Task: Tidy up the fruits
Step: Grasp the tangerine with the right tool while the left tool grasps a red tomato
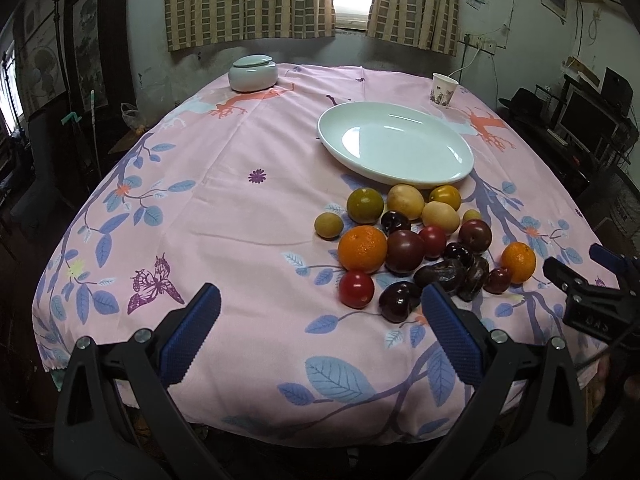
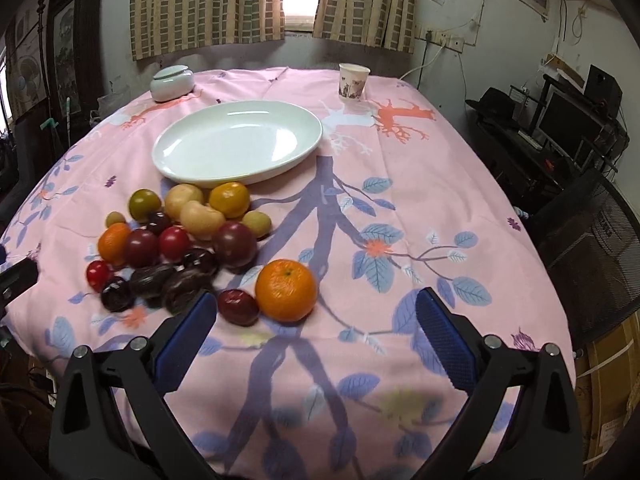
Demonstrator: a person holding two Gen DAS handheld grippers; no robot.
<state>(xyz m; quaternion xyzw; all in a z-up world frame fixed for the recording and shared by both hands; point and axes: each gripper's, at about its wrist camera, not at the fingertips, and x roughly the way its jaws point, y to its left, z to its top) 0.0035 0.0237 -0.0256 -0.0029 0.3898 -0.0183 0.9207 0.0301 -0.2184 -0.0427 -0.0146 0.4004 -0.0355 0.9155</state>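
A pile of fruit (image 1: 416, 240) lies on the pink tablecloth in front of an empty white oval plate (image 1: 394, 142): oranges, red tomatoes, dark plums, yellow fruits. In the right wrist view the pile (image 2: 176, 240) is at left, the plate (image 2: 236, 146) behind it, and one orange (image 2: 285, 290) with a dark red fruit (image 2: 238, 307) lies nearest. My left gripper (image 1: 320, 308) is open and empty, near the table's front edge, left of the pile. My right gripper (image 2: 314, 316) is open and empty, just short of the orange; it also shows in the left wrist view (image 1: 576, 276).
A white lidded jar (image 1: 253, 73) stands at the far left of the table, a paper cup (image 1: 443, 90) at the far right. The table (image 2: 440, 184) is round with a floral cloth. A black chair (image 2: 592, 232) and shelves with electronics stand to the right.
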